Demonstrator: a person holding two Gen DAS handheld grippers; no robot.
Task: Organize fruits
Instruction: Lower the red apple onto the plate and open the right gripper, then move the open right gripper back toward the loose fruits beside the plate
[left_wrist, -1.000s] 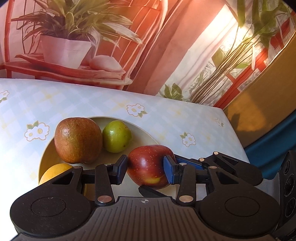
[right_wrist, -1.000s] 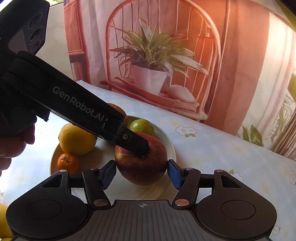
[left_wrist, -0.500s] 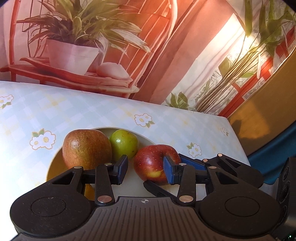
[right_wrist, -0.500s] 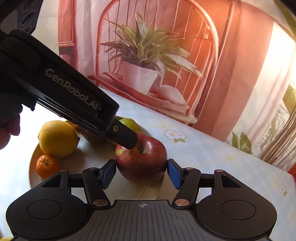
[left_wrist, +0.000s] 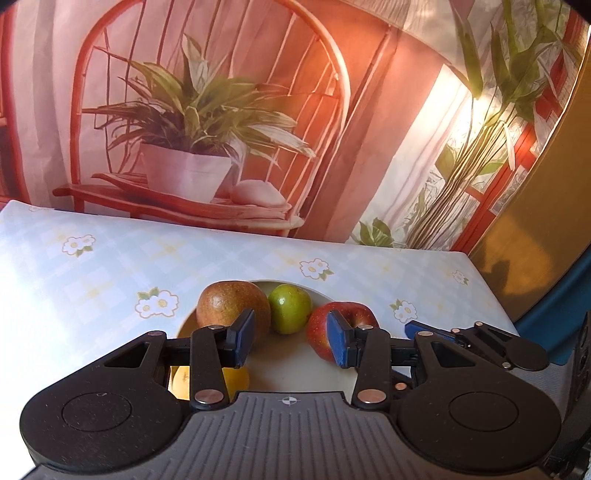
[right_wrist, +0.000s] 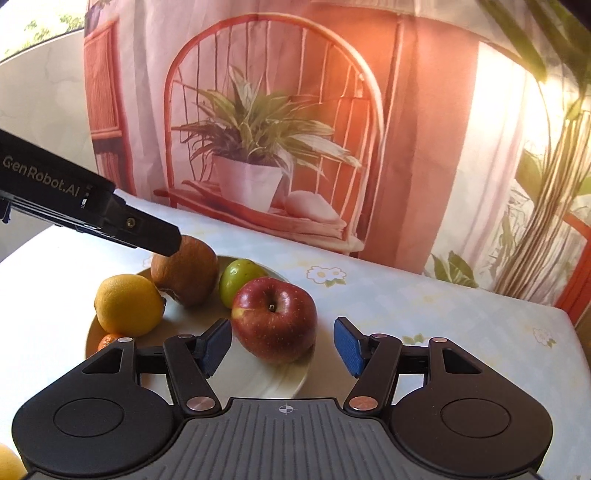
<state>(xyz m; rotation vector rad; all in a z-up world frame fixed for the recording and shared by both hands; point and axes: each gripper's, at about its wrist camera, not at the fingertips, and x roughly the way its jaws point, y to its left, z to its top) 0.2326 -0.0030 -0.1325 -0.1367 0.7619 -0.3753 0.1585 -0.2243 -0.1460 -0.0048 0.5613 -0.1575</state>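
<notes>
a floral checked tablecloth (left_wrist: 110, 266) before a potted-plant backdrop (right_wrist: 258, 147)

Strong warm light is pouring in from the upper right of both views, washing the printed backdrop (left_wrist: 369, 122) in orange and burning its pale curtain strip to near white at the right. The worktop (right_wrist: 424, 306) is glaring white along the left edge of each frame, its checked pattern bleaching out there. The red apple (right_wrist: 275, 319) is catching small bright highlights and throwing a soft shadow onto the plate (right_wrist: 258, 376). Fisheye distortion is bending the worktop edge and backdrop lines toward the corners, which are darkening to black. The backdrop is looking slightly soft; the near fruit is staying sharp.
</notes>
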